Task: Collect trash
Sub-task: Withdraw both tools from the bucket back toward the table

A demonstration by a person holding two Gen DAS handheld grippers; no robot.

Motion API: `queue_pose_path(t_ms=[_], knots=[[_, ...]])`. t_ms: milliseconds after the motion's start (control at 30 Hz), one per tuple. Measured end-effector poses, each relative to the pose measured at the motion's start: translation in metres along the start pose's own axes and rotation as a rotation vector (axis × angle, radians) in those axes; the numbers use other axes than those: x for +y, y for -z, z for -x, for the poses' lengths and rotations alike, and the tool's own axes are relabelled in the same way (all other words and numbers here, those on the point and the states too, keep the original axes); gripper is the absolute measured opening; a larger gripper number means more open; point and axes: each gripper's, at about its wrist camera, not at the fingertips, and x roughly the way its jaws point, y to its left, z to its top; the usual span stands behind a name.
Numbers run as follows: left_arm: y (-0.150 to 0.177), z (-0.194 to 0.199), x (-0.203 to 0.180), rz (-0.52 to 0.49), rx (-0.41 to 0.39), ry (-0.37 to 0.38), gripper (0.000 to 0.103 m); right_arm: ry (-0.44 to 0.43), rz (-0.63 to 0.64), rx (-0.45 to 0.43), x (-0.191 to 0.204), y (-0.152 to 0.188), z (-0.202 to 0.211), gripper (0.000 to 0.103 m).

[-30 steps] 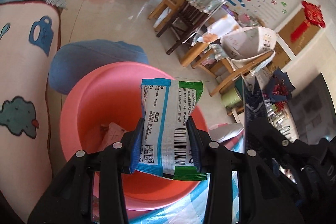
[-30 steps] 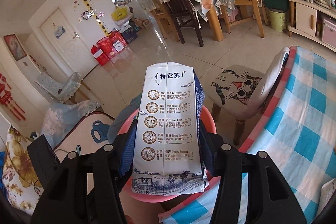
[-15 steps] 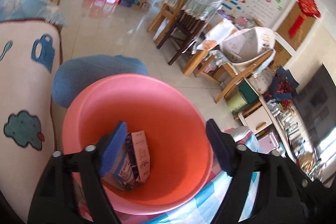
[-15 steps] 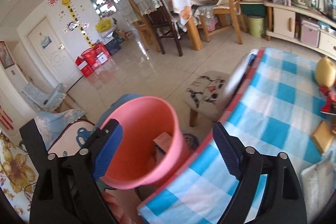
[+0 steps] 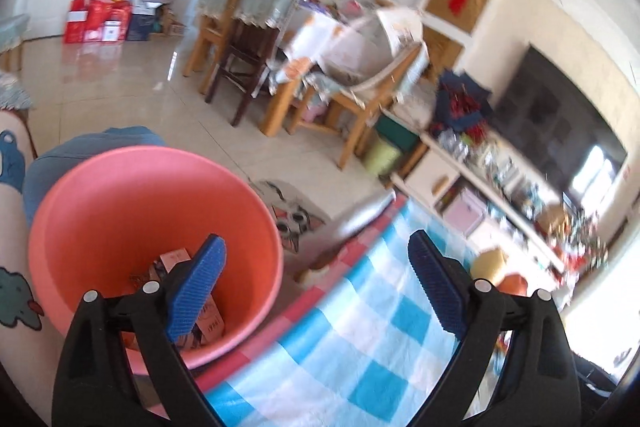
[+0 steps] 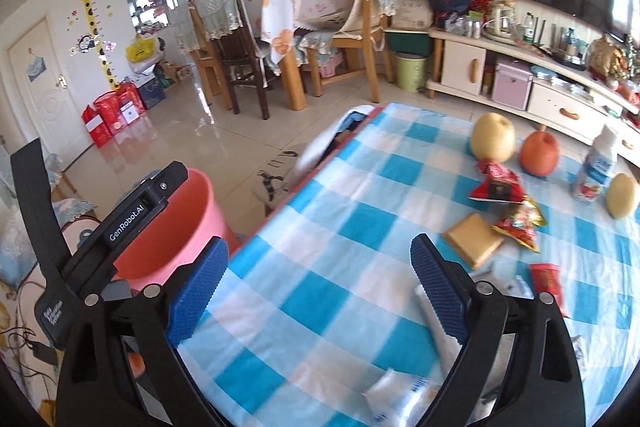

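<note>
Left claw spread wide, empty, above bin rim and counter edge; cartons lie in bin. Right claw also wide, empty, over counter; wrappers and white packet lie on cloth.

Bin on the floor just beside the table, off its left edge. In the bin: cartons. On the table, far from the bin: two pears, apple between them, bottle right of the apple. Nearer the bin: wrappers, then a flat biscuit pack. Cat-print stool behind the bin, against the table's corner.
</note>
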Motion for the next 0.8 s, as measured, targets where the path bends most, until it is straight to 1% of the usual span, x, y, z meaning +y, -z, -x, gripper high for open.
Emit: queue_pose_path(t_ms=[100, 267, 333, 433, 533, 633, 800], knots=[[0.003, -0.003, -0.013, -0.042, 0.049, 0.025, 0.093, 0.038, 0.003, -0.005, -0.016, 0.006, 0.012, 0.094], [0.014, -0.007, -0.039, -0.151, 0.099, 0.019, 0.093, 0.064, -0.022, -0.008, -0.040, 0.011, 0.028, 0.095], [0.020, -0.007, -0.046, -0.188, 0.099, 0.024, 0.093, 0.070, -0.033, -0.013, -0.050, 0.013, 0.034, 0.095], [0.029, -0.009, -0.060, -0.245, 0.102, 0.009, 0.093, 0.085, -0.046, -0.019, -0.062, 0.016, 0.043, 0.095], [0.035, -0.011, -0.069, -0.278, 0.112, 0.023, 0.093, 0.099, -0.052, -0.023, -0.075, 0.019, 0.050, 0.095], [0.041, -0.010, -0.079, -0.315, 0.100, 0.034, 0.093, 0.118, -0.061, -0.028, -0.090, 0.021, 0.058, 0.095], [0.052, -0.012, -0.100, -0.389, 0.095, 0.042, 0.093, 0.144, -0.122, -0.027, -0.120, 0.024, 0.069, 0.095]])
